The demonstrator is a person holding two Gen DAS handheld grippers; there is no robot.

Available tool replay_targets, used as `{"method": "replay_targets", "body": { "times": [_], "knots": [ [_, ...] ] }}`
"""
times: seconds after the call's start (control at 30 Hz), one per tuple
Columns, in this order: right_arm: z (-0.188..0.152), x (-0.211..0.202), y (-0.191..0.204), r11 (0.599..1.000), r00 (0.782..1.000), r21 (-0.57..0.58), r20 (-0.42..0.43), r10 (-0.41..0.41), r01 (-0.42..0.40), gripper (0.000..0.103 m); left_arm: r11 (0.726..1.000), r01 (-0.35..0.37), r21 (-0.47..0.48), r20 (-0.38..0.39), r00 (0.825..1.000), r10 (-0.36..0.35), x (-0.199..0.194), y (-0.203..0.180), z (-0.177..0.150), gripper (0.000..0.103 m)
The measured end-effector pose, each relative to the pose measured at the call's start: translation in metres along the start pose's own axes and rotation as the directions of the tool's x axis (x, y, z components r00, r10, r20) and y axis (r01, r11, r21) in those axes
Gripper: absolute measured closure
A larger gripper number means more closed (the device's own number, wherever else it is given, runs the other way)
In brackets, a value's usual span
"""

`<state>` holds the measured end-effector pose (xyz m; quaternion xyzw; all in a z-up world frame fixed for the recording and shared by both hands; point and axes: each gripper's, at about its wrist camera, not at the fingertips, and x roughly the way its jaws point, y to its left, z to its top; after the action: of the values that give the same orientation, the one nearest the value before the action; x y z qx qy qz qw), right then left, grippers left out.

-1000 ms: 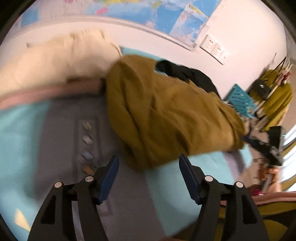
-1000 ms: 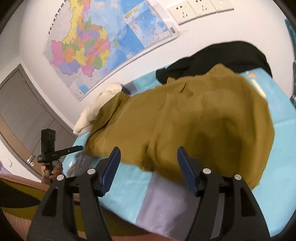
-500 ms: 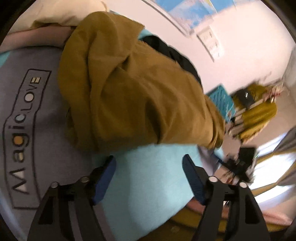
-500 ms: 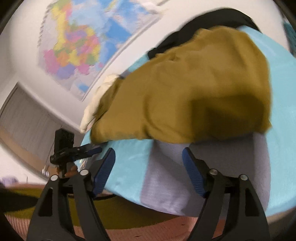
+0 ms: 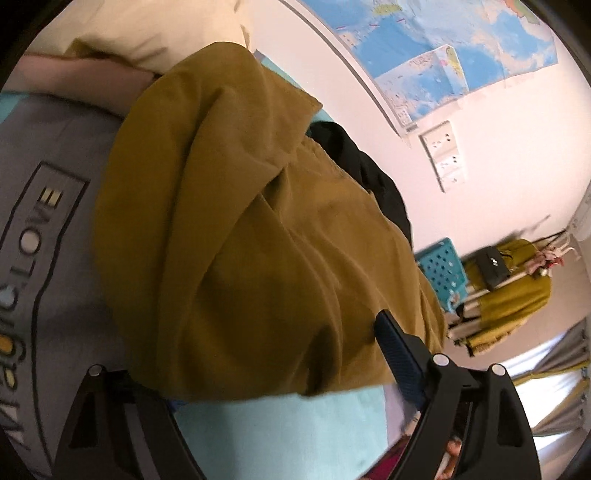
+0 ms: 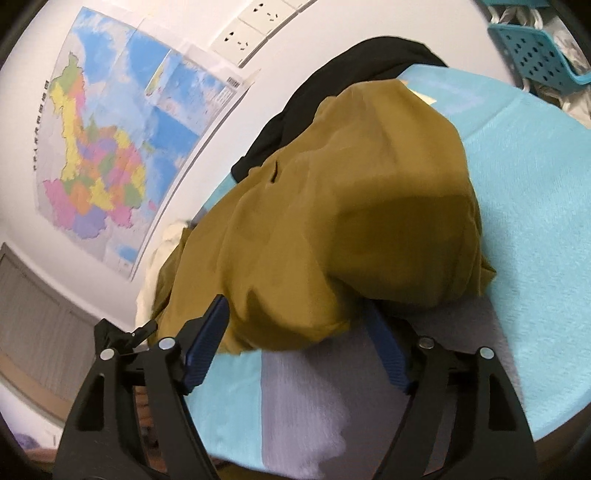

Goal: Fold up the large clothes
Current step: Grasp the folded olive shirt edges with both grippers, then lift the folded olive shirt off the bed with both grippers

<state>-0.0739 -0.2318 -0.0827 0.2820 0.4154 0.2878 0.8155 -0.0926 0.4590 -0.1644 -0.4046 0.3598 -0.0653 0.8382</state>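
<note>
Beside garment (image 5: 240,240): "LOVE" lettering (image 5: 31,236) (left-only)

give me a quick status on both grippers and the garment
Left gripper opening, right gripper open, both astride garment edge. Black clothing partly under it.

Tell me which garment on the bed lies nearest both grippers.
The mustard-brown garment: its near hem lies between the open fingers of both grippers. The black garment lies behind it by the wall; a cream one lies farther off too.
</note>
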Motion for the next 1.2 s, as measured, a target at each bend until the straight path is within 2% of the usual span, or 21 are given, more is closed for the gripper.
{"method": "replay_targets", "body": {
  "times": [0.13, 0.23, 0.33, 0.4, 0.53, 0.6, 0.8, 0.93, 1.0, 1.07, 1.13, 1.17, 1.2],
  "knots": [
    [-0.003, 0.001, 0.006, 0.999, 0.999, 0.008, 0.026, -0.038, 0.038, 0.023, 0.997, -0.057, 0.049, 0.027, 0.998, 0.056, 0.007, -0.006, 0.007, 0.017],
    [-0.006, -0.004, 0.004, 0.998, 0.998, 0.034, -0.010, -0.059, 0.060, 0.024, 0.989, -0.126, 0.075, 0.042, 0.992, 0.123, 0.009, -0.009, 0.009, 0.030],
    [-0.009, -0.020, -0.003, 0.990, 0.992, 0.069, 0.005, -0.126, 0.125, 0.022, 0.985, -0.137, 0.103, 0.039, 0.990, 0.133, 0.009, -0.008, 0.010, 0.031],
    [-0.008, -0.022, -0.009, 0.988, 0.992, 0.095, 0.016, -0.126, 0.123, 0.019, 0.984, -0.142, 0.111, 0.034, 0.990, 0.140, 0.012, -0.009, 0.011, 0.030],
    [0.003, 0.003, 0.003, 0.992, 0.993, 0.047, 0.013, -0.120, 0.119, 0.015, 0.972, -0.180, 0.151, 0.029, 0.984, 0.177, 0.018, -0.018, 0.013, 0.026],
    [0.010, 0.016, 0.009, 0.990, 0.990, 0.019, 0.032, -0.138, 0.138, 0.009, 0.967, -0.194, 0.163, 0.018, 0.981, 0.193, 0.020, -0.021, 0.015, 0.026],
    [0.025, 0.040, 0.015, 0.991, 0.989, 0.022, 0.070, -0.133, 0.132, 0.011, 0.960, -0.213, 0.184, 0.009, 0.977, 0.215, 0.022, -0.024, 0.016, 0.026],
    [0.032, 0.053, 0.019, 0.991, 0.985, 0.024, 0.110, -0.135, 0.133, 0.011, 0.949, -0.250, 0.193, 0.023, 0.968, 0.251, 0.026, -0.029, 0.017, 0.026],
    [0.036, 0.057, 0.020, 0.993, 0.986, 0.023, 0.117, -0.120, 0.119, 0.014, 0.943, -0.263, 0.204, 0.026, 0.964, 0.264, 0.029, -0.031, 0.018, 0.026],
    [0.042, 0.062, 0.018, 0.992, 0.986, 0.025, 0.110, -0.123, 0.121, 0.032, 0.940, -0.268, 0.213, 0.028, 0.963, 0.269, 0.031, -0.031, 0.020, 0.027],
    [0.047, 0.066, 0.012, 0.995, 0.990, 0.036, 0.097, -0.099, 0.096, 0.044, 0.937, -0.273, 0.218, 0.028, 0.961, 0.274, 0.032, -0.029, 0.024, 0.033],
    [0.051, 0.068, 0.008, 0.996, 0.993, 0.045, 0.085, -0.086, 0.082, 0.049, 0.937, -0.271, 0.221, 0.027, 0.962, 0.272, 0.033, -0.028, 0.026, 0.035],
    [0.054, 0.069, 0.008, 0.996, 0.994, 0.041, 0.078, -0.077, 0.074, 0.049, 0.938, -0.266, 0.222, 0.023, 0.963, 0.268, 0.033, -0.027, 0.028, 0.035]
  ]
}}
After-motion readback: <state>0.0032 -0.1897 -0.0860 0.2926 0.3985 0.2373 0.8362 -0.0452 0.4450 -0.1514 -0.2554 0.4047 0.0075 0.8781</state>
